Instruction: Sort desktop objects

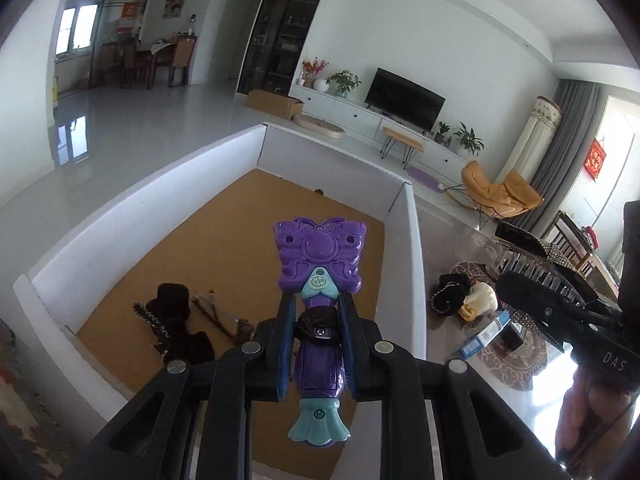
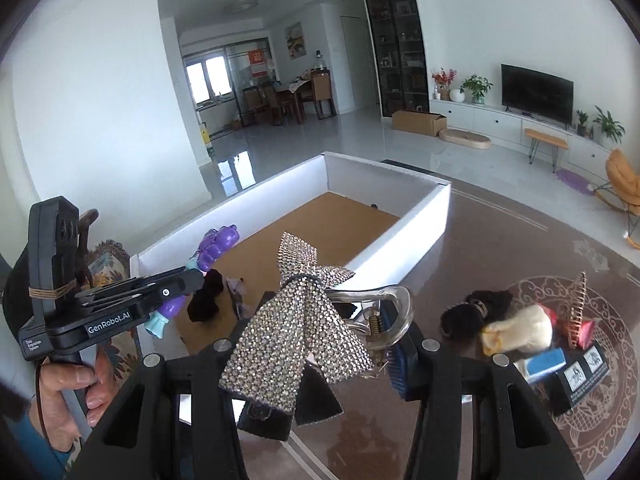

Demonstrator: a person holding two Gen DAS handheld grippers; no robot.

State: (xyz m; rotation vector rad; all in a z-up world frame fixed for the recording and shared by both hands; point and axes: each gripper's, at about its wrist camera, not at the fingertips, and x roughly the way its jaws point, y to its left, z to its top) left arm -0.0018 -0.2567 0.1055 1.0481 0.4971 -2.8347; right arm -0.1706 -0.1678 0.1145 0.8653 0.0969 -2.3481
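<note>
My left gripper (image 1: 318, 304) is shut on a purple and teal butterfly toy (image 1: 320, 252) with a dark hair tie wound round its handle. It hangs over the near end of a white-walled box (image 1: 140, 216) with a brown floor. My right gripper (image 2: 328, 320) is shut on a rhinestone bow hair clip (image 2: 296, 320) with a clear claw, held above the glass table just right of the box (image 2: 404, 240). Each view shows the other gripper: the left gripper (image 2: 196, 276) with the toy (image 2: 216, 248), and the right gripper (image 1: 520, 276) with the bow clip (image 1: 560, 252).
Inside the box lie a dark scrunchie (image 1: 172, 312) and a thin clip (image 1: 216, 312). On the table right of the box sit a black scrunchie (image 2: 480, 304), a cream plush piece (image 2: 516, 332), a metal claw clip (image 2: 576, 312), a blue box (image 2: 546, 362) and a black box (image 2: 580, 380). A hand (image 2: 76, 384) holds the left gripper.
</note>
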